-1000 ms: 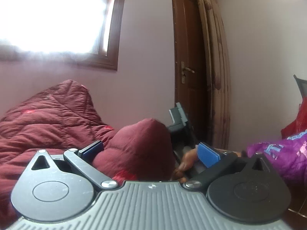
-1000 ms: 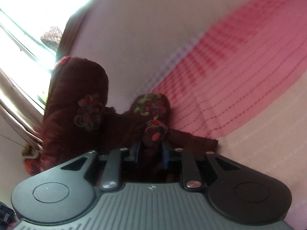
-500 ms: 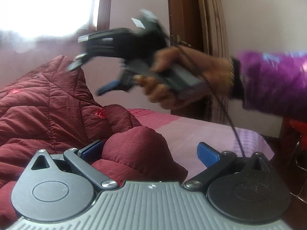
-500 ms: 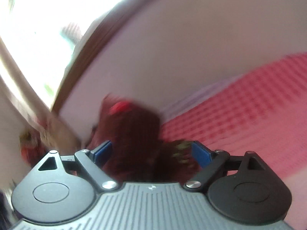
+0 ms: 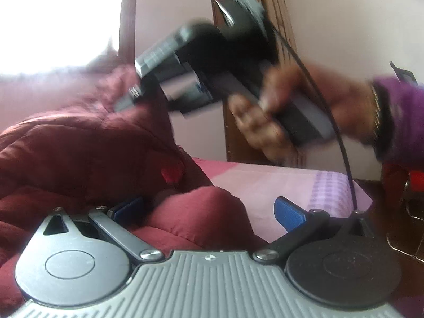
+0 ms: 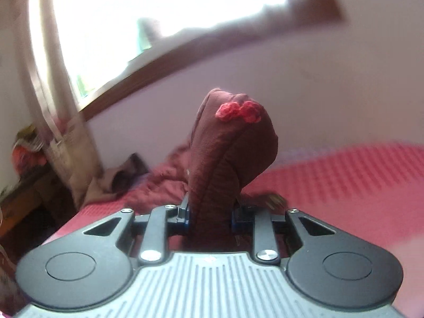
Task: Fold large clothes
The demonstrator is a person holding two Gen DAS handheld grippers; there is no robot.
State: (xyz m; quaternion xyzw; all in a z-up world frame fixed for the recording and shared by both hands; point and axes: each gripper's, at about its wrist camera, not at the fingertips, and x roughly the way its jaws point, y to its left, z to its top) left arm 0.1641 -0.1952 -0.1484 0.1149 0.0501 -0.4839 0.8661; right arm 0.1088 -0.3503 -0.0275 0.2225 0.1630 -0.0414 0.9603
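A maroon quilted jacket [image 5: 79, 143] with small red flowers lies heaped on the pink bed sheet [image 5: 278, 182]. My left gripper [image 5: 208, 209] is open and low over the bed, with a bulge of the jacket between its blue pads [image 5: 288, 212] but not pinched. My right gripper [image 5: 164, 95], held by a hand in a purple sleeve [image 5: 402, 119], hangs blurred above the heap. In the right wrist view its jaws are closing, and the right gripper [image 6: 209, 217] grips an upright fold of the jacket [image 6: 233, 143] lifted off the sheet [image 6: 344, 180].
A bright window fills the upper left, with a pale curtain [image 6: 45, 79] beside it. A brown wooden door [image 5: 220, 0] stands behind the raised gripper. A black cable [image 5: 341, 143] trails from the right gripper. Something red [image 5: 416, 180] sits beyond the bed's right edge.
The right gripper let go of the jacket, opened wide, rose and turned, then came shut on a fold of it higher up. The left gripper stayed open and sank slightly.
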